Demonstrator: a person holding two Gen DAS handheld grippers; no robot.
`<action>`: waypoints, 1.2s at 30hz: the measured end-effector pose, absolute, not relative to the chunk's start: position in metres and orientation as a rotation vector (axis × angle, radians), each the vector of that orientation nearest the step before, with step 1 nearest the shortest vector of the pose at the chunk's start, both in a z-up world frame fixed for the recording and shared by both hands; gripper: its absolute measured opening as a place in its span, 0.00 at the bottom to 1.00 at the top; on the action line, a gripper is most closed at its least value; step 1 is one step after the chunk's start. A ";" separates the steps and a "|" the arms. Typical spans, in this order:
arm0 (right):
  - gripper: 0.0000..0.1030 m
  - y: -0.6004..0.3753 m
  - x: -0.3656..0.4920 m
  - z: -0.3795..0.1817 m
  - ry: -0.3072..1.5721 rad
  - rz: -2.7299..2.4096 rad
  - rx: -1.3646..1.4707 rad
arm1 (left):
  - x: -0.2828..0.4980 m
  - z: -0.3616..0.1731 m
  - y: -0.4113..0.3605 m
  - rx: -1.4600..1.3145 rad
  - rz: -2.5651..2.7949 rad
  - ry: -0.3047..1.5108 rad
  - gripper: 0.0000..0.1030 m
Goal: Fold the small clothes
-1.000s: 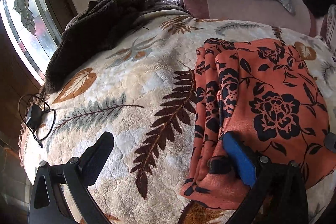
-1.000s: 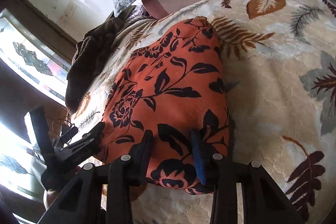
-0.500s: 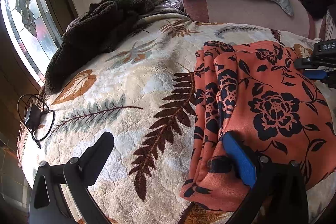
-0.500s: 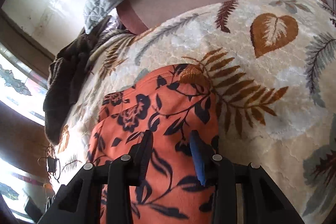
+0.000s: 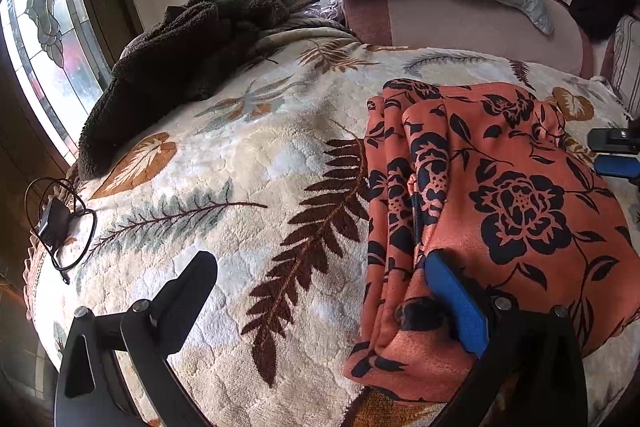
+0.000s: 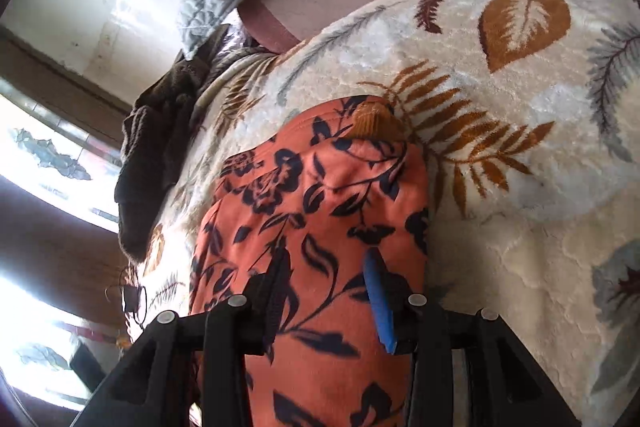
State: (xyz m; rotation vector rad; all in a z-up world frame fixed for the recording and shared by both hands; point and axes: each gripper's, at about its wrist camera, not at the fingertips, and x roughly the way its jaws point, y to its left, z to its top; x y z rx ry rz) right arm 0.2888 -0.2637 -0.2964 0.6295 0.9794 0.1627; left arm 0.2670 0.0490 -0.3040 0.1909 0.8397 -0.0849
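Bed under leaf-print blanket (image 5: 256,163); stained-glass window (image 5: 52,67) at 9 o'clock. Left hand-held gripper (image 5: 320,291) spread wide, one finger pressing the orange garment (image 5: 500,195). Right hand-held gripper (image 6: 328,291) part-open, holding nothing.

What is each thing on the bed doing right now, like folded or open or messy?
orange flowered cloth: folded, lying flat on the blanket.
left gripper: open wide, blue finger resting on the cloth.
right gripper: open, over the cloth.
brown fuzzy garment: crumpled heap.
black cable: loosely coiled.
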 end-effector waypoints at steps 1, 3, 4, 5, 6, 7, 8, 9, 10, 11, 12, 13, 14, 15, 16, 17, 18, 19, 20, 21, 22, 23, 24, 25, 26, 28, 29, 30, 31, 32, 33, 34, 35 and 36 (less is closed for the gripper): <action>0.45 -0.259 0.278 -0.290 0.975 0.184 0.607 | 0.267 -0.304 0.049 0.187 -0.083 0.841 1.00; 0.46 -0.250 0.258 -0.282 0.971 0.212 0.567 | 0.266 -0.304 0.049 0.186 -0.080 0.841 1.00; 0.46 -0.245 0.248 -0.281 0.975 0.222 0.545 | 0.266 -0.304 0.049 0.187 -0.079 0.840 1.00; 0.47 -0.239 0.239 -0.281 0.980 0.237 0.522 | 0.266 -0.304 0.049 0.186 -0.077 0.840 1.00; 0.47 -0.233 0.232 -0.283 0.991 0.251 0.494 | 0.266 -0.304 0.049 0.185 -0.076 0.840 1.00; 0.47 -0.226 0.225 -0.288 1.011 0.257 0.452 | 0.266 -0.304 0.049 0.184 -0.076 0.840 1.00; 0.47 -0.218 0.221 -0.295 1.035 0.256 0.401 | 0.266 -0.304 0.049 0.184 -0.077 0.840 1.00; 0.47 -0.214 0.218 -0.303 1.036 0.255 0.363 | 0.266 -0.304 0.049 0.184 -0.077 0.841 1.00; 0.47 -0.214 0.214 -0.308 1.015 0.256 0.355 | 0.265 -0.304 0.049 0.184 -0.076 0.839 1.00; 0.47 -0.216 0.212 -0.311 1.003 0.257 0.376 | 0.265 -0.304 0.049 0.186 -0.075 0.837 1.00; 0.47 -0.219 0.212 -0.311 1.004 0.259 0.395 | 0.265 -0.304 0.048 0.188 -0.074 0.834 1.00; 0.47 -0.220 0.214 -0.310 1.012 0.264 0.402 | 0.265 -0.304 0.049 0.187 -0.074 0.833 1.00; 0.47 -0.222 0.215 -0.309 1.021 0.269 0.403 | 0.265 -0.304 0.049 0.186 -0.075 0.833 1.00; 0.47 -0.223 0.217 -0.308 1.027 0.273 0.403 | 0.265 -0.304 0.049 0.183 -0.076 0.834 1.00; 0.47 -0.223 0.217 -0.307 1.029 0.277 0.403 | 0.265 -0.304 0.049 0.182 -0.076 0.834 1.00; 0.47 -0.224 0.217 -0.306 1.029 0.280 0.402 | 0.265 -0.304 0.049 0.182 -0.076 0.834 1.00; 0.47 -0.225 0.216 -0.305 1.024 0.282 0.405 | 0.265 -0.304 0.049 0.182 -0.076 0.834 1.00; 0.47 -0.226 0.215 -0.303 1.018 0.284 0.410 | 0.265 -0.304 0.049 0.182 -0.076 0.834 1.00; 0.47 -0.227 0.213 -0.301 1.012 0.285 0.416 | 0.265 -0.304 0.049 0.182 -0.076 0.834 1.00; 0.47 -0.227 0.212 -0.299 1.005 0.284 0.420 | 0.265 -0.304 0.050 0.181 -0.077 0.834 1.00; 0.47 -0.228 0.212 -0.296 0.994 0.282 0.423 | 0.265 -0.304 0.050 0.182 -0.077 0.834 1.00; 0.47 -0.229 0.210 -0.292 0.977 0.284 0.426 | 0.265 -0.304 0.049 0.182 -0.078 0.834 1.00; 0.47 -0.229 0.209 -0.288 0.959 0.288 0.430 | 0.265 -0.304 0.049 0.182 -0.077 0.834 1.00; 0.47 -0.229 0.208 -0.284 0.944 0.294 0.433 | 0.265 -0.304 0.049 0.182 -0.076 0.834 1.00; 0.47 -0.228 0.207 -0.281 0.931 0.301 0.434 | 0.265 -0.304 0.049 0.181 -0.076 0.835 1.00; 0.47 -0.223 0.206 -0.277 0.916 0.314 0.426 | 0.265 -0.304 0.050 0.181 -0.077 0.835 1.00; 0.47 -0.221 0.207 -0.279 0.923 0.319 0.421 | 0.265 -0.304 0.050 0.181 -0.076 0.835 1.00; 0.47 -0.218 0.209 -0.283 0.945 0.327 0.417 | 0.265 -0.304 0.050 0.181 -0.076 0.834 1.00; 0.47 -0.214 0.212 -0.291 0.980 0.333 0.412 | 0.265 -0.304 0.050 0.182 -0.076 0.835 1.00; 0.48 -0.211 0.214 -0.300 1.016 0.330 0.401 | 0.265 -0.304 0.049 0.184 -0.077 0.837 1.00; 0.48 -0.209 0.214 -0.306 1.022 0.326 0.381 | 0.265 -0.304 0.049 0.185 -0.076 0.836 1.00; 0.48 -0.209 0.214 -0.307 1.011 0.330 0.375 | 0.265 -0.304 0.049 0.186 -0.075 0.835 1.00; 0.48 -0.211 0.215 -0.307 1.018 0.333 0.388 | 0.265 -0.304 0.049 0.185 -0.075 0.835 1.00; 0.48 -0.214 0.216 -0.307 1.027 0.336 0.412 | 0.265 -0.304 0.049 0.184 -0.074 0.835 1.00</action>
